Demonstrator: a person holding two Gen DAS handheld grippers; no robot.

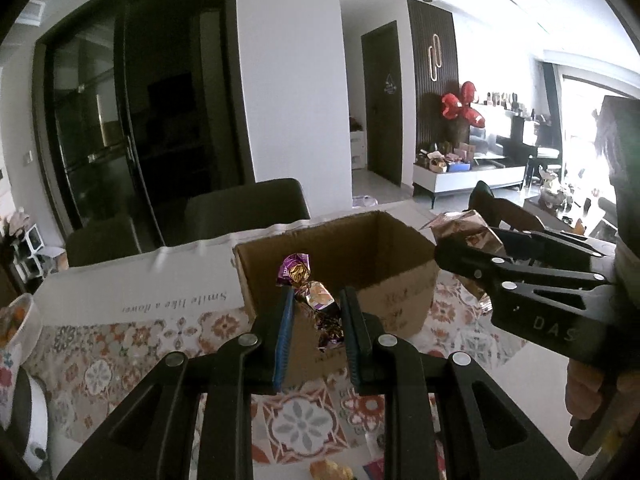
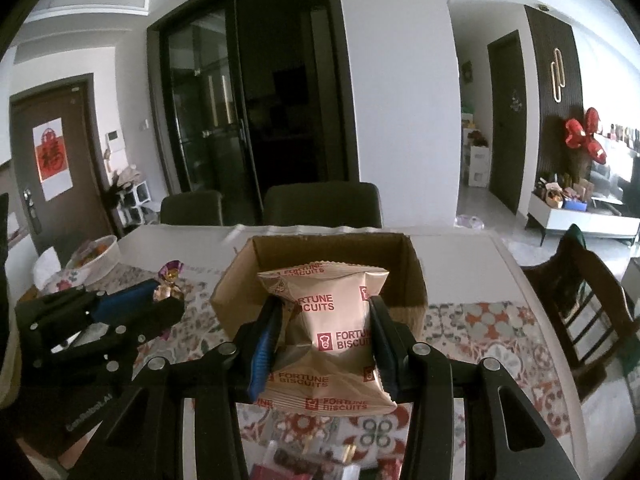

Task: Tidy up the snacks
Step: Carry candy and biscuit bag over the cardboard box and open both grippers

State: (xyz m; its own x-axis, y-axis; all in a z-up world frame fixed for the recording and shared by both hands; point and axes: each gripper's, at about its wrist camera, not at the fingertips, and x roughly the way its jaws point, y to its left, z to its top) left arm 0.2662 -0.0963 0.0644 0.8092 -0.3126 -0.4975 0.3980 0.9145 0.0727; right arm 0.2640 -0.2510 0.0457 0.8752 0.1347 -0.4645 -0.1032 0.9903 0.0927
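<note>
1. Left wrist view — the left tongs (image 1: pixel 316 312) are closed on a twisted candy (image 1: pixel 316 300) in purple-and-gold foil, one twisted end sticking up above the tips. The candy is held in the air just in front of the cardboard box (image 1: pixel 400 276), level with its near wall.
2. In the same view the right tongs (image 1: pixel 466 258) come in from the right of the box, clamped on a tan biscuit packet (image 1: pixel 466 226) held over the box's right wall. The box stands open on the table (image 1: pixel 120 292), on a patterned tablecloth (image 1: pixel 104 364). A white bowl (image 1: pixel 24 320) sits well to the left of the box.
3. Right wrist view — the right tongs (image 2: pixel 324 336) grip the biscuit packet (image 2: pixel 332 336) by its two sides, and it reads "FORTUNE BISCUITS". The packet hangs before the near wall of the box (image 2: pixel 408 280), partly hiding the opening.
4. Left of the box, the left tongs (image 2: pixel 170 294) hold the candy (image 2: pixel 170 280) above the tablecloth (image 2: pixel 480 328); the bowl (image 2: pixel 102 256) lies beyond them.
</note>
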